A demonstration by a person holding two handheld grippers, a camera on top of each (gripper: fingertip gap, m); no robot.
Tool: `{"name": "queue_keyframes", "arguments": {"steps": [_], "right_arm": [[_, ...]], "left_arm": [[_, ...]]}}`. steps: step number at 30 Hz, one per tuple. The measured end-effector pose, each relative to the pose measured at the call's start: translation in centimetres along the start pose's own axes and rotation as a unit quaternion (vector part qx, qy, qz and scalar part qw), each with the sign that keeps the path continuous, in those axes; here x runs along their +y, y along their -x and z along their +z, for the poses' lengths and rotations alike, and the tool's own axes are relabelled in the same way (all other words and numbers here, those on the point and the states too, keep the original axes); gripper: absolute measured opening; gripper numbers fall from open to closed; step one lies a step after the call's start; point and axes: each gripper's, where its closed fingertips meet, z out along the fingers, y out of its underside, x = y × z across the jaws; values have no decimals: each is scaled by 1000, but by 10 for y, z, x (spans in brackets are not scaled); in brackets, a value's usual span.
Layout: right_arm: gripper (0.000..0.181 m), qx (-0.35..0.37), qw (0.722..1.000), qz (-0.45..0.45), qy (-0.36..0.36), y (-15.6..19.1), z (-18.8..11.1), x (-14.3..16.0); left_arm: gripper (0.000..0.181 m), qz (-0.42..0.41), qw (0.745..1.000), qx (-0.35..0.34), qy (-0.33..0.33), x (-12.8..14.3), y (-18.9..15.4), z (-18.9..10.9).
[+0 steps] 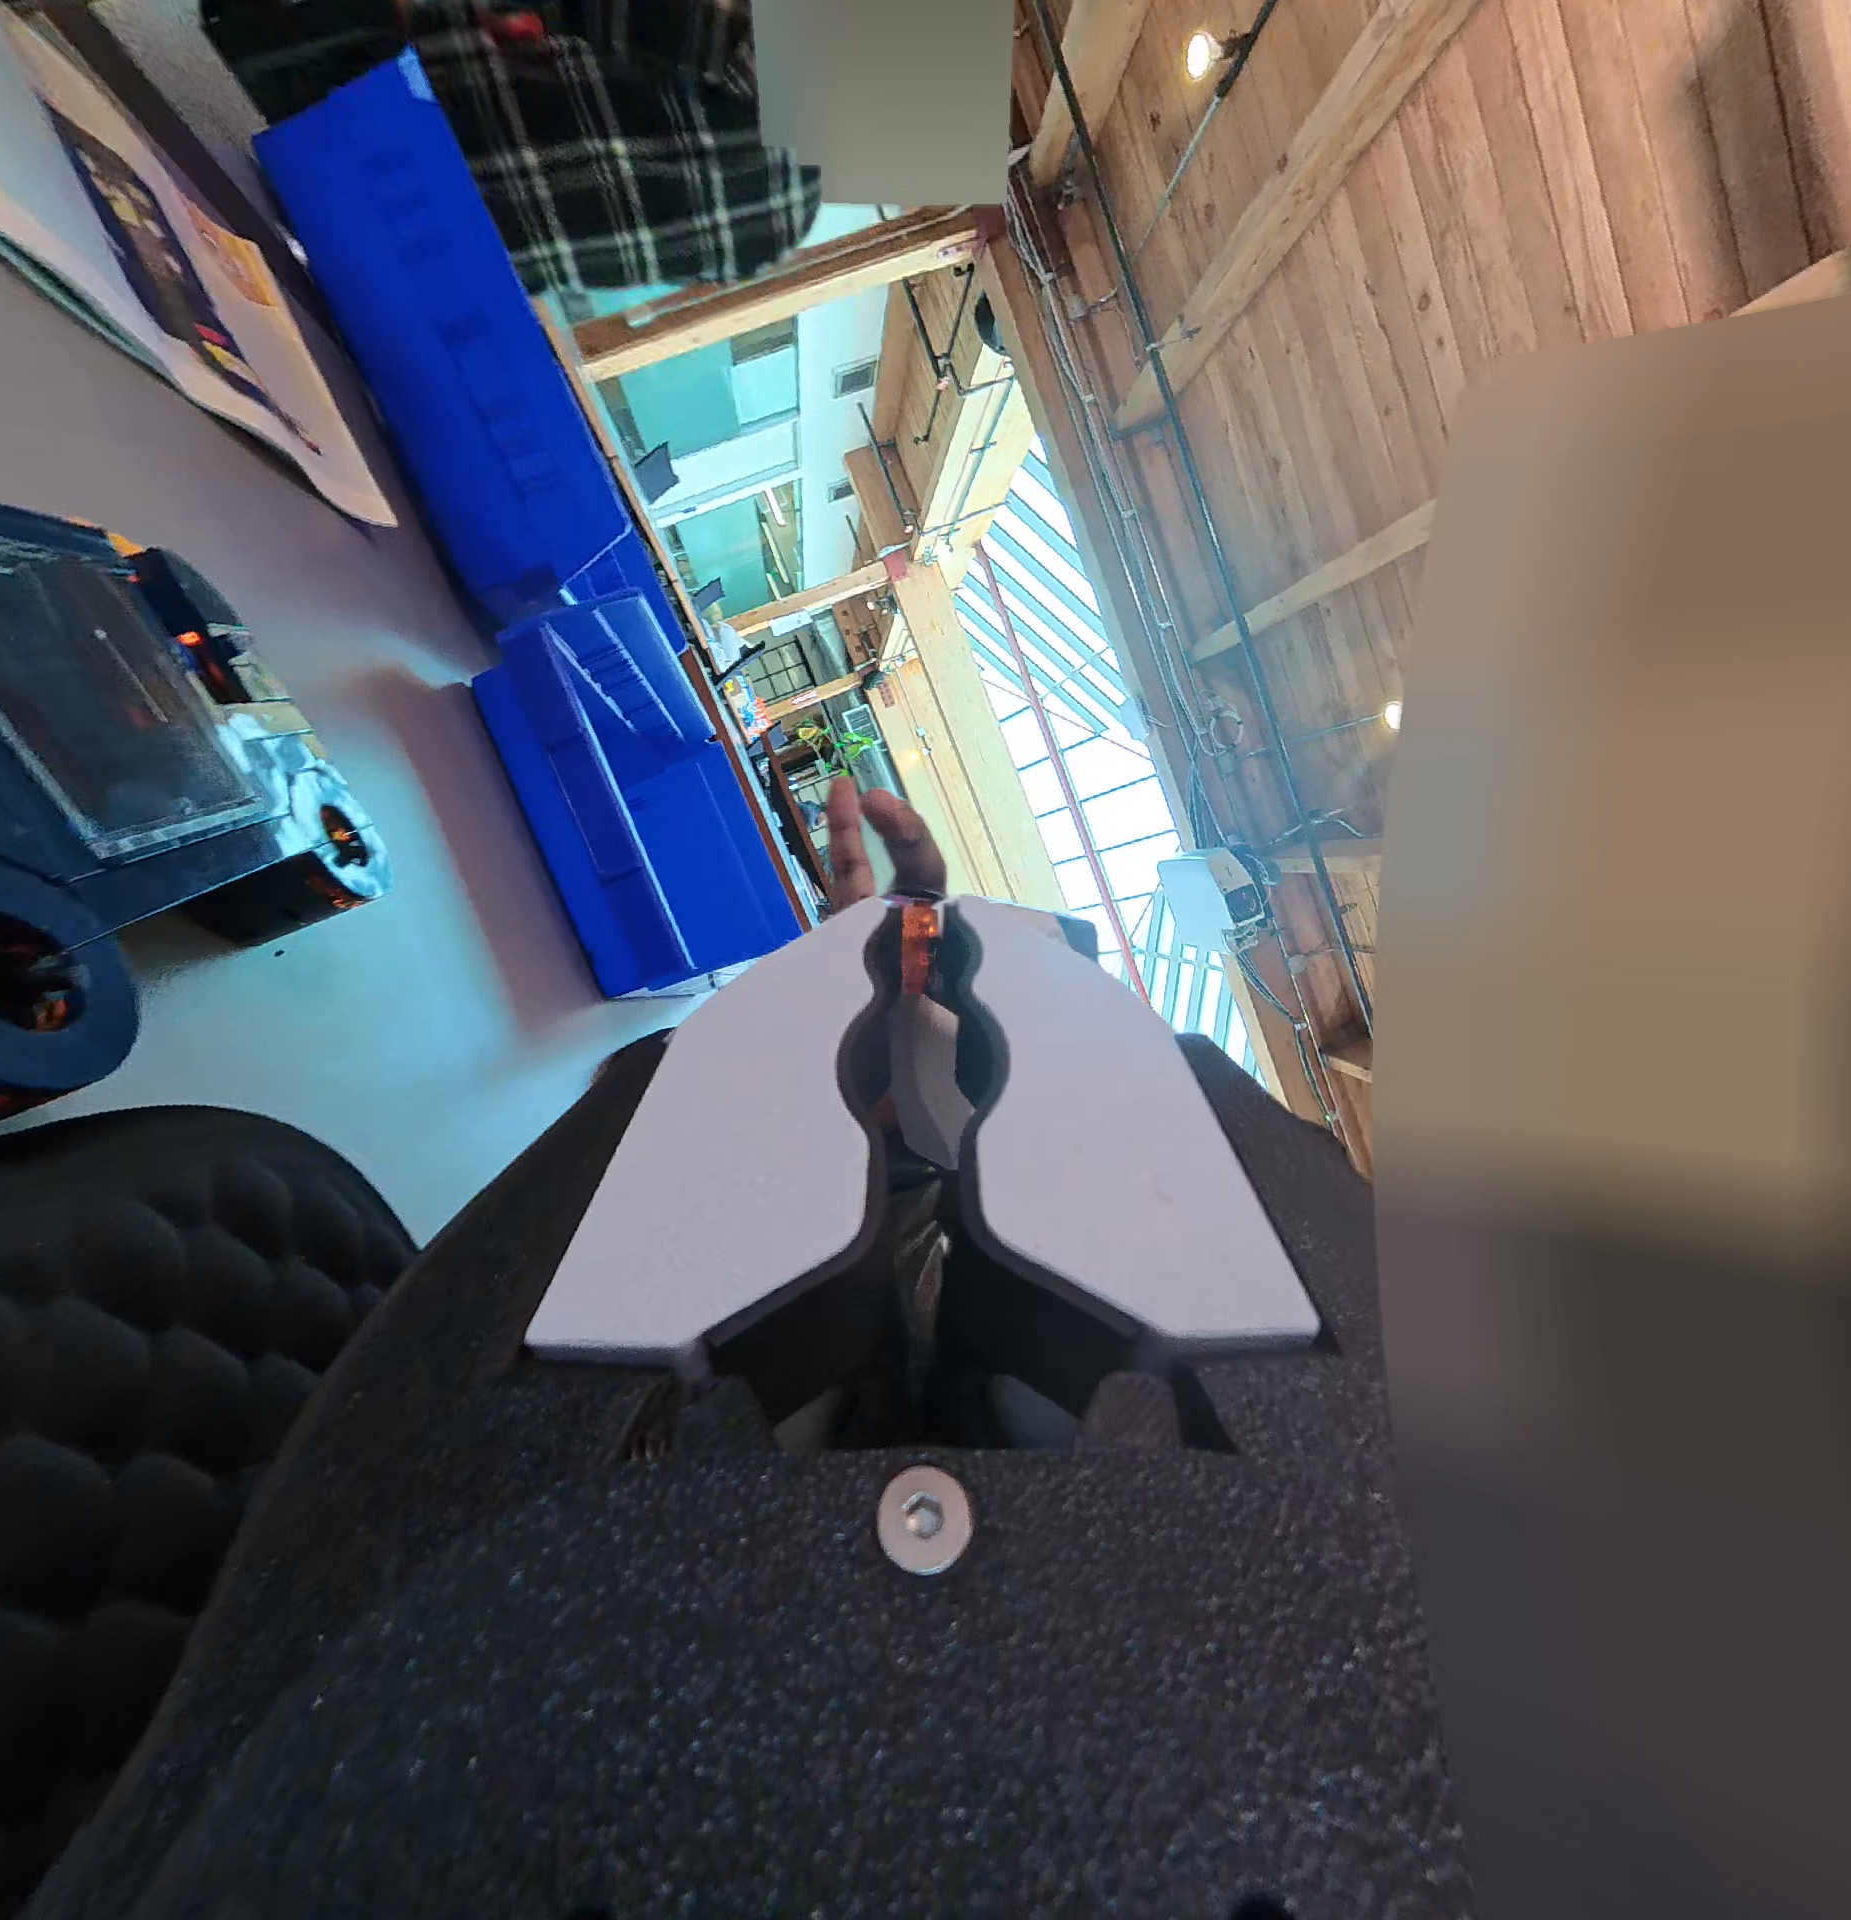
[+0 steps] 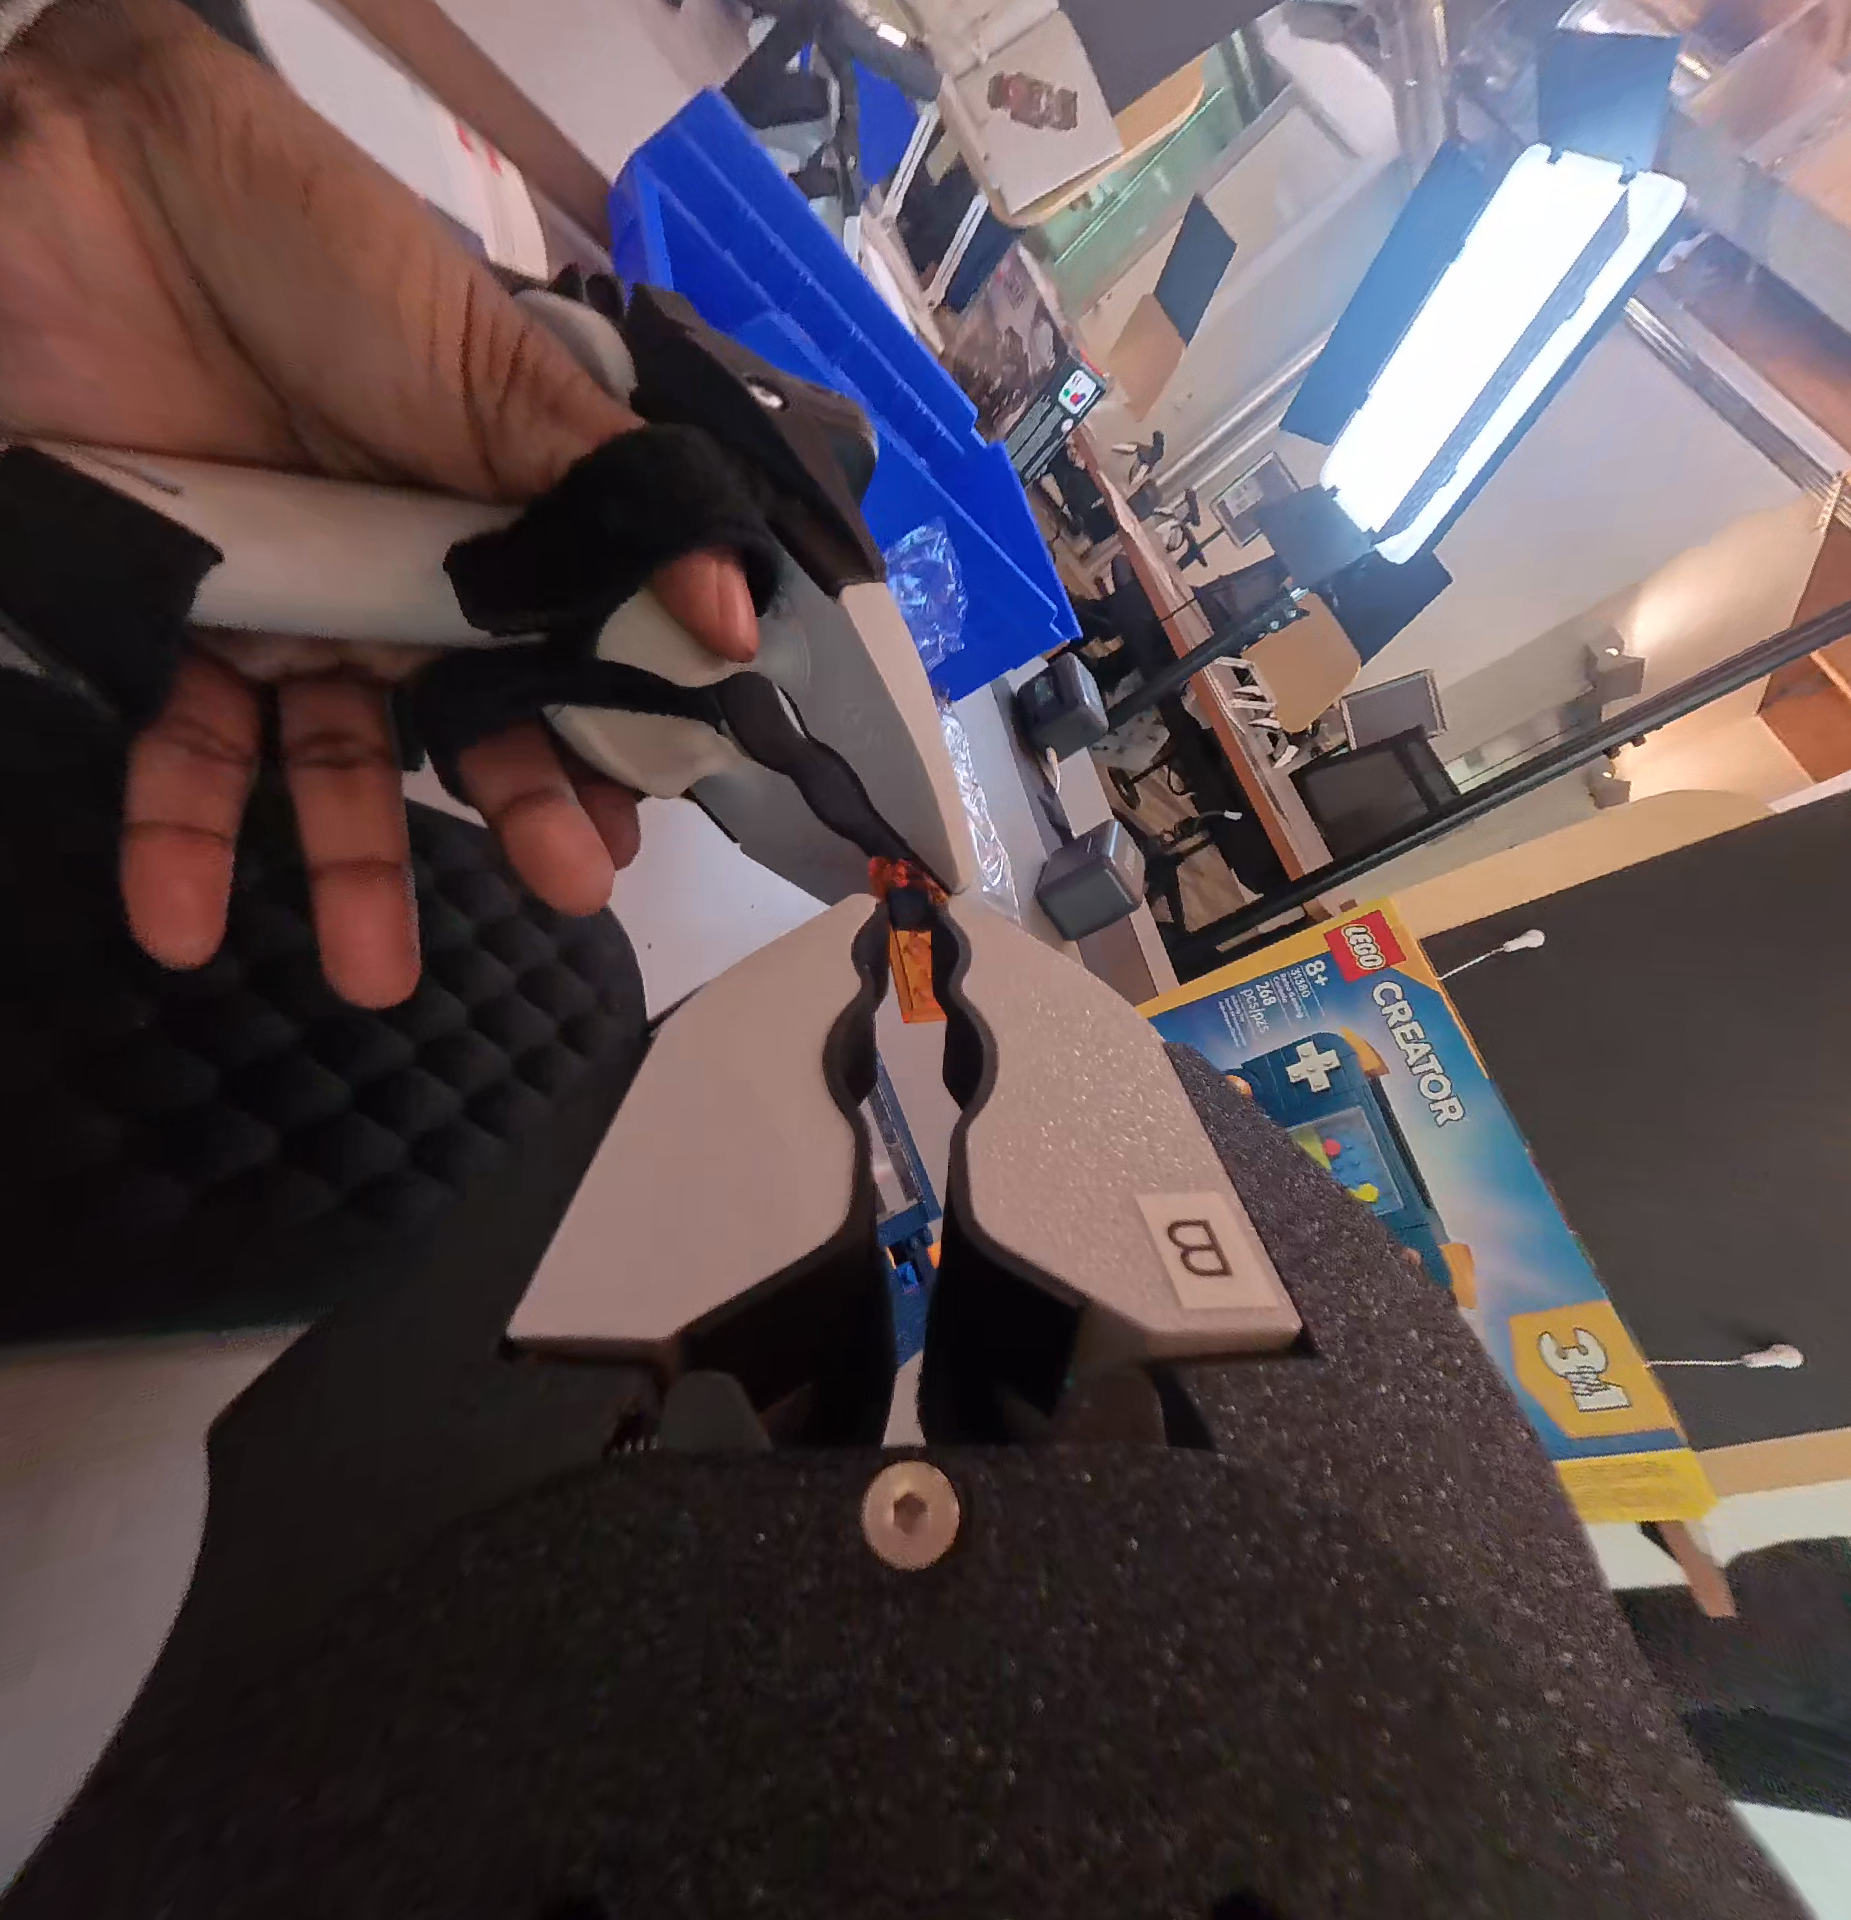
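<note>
1. A small translucent orange brick (image 2: pixel 913 964) is pinched at the tips of the right gripper (image 2: pixel 905 920).
2. The same brick is also clamped by the left gripper (image 1: pixel 916 925), tip to tip.
3. Blue bins (image 2: pixel 848 416) are seen behind on the white table (image 1: pixel 308 997).

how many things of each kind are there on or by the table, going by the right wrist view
tongs: 2 (right tongs, left tongs)
orange clear brick pieces pinched at the tips: 1
blue bins: 2 at least, stacked
toy set boxes: 1
small grey cubes: 2
black bumpy mats: 1
total: 9
</note>
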Motion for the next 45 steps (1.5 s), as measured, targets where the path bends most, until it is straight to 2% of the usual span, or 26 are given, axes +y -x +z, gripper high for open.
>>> {"name": "queue_keyframes", "arguments": {"steps": [3,6,7,9,11,12,13,16,19,25,33,39,41,43,45], "right_arm": [[7,12,996,70,-47,-8,-5,-6],[8,-6,973,191,-132,-15,-16,-17],[7,-16,962,222,-157,-16,-19,-21],[7,-40,942,269,-198,-16,-25,-28],[7,-66,919,313,-230,-15,-28,-34],[7,-72,908,332,-245,-15,-30,-36],[7,-77,896,349,-264,-16,-32,-39],[7,-85,872,383,-292,-18,-36,-43],[7,-86,874,382,-287,-14,-34,-43],[7,-88,870,386,-294,-11,-34,-47],[7,-79,836,430,-332,-13,-39,-50],[7,-77,835,428,-338,-13,-41,-52],[7,-78,834,433,-334,-13,-40,-50],[6,-77,816,457,-345,-15,-41,-50],[6,-83,781,504,-360,-17,-41,-49]], "left_arm": [[21,38,997,66,2,-2,-21,0],[34,210,975,72,31,3,-30,-4],[35,288,955,55,46,6,-30,-5],[37,438,895,34,71,12,-34,-4],[34,528,844,49,79,18,-49,-2],[29,549,829,59,85,21,-54,0],[26,555,824,63,97,24,-56,2],[22,533,836,71,109,24,-57,4],[20,524,843,74,94,22,-59,4],[16,543,830,52,113,28,-55,5],[16,537,833,47,129,30,-61,4],[15,533,834,41,136,31,-62,3],[15,545,827,31,136,30,-60,4],[15,563,817,24,125,30,-60,4],[15,577,807,3,123,29,-59,5]]}}
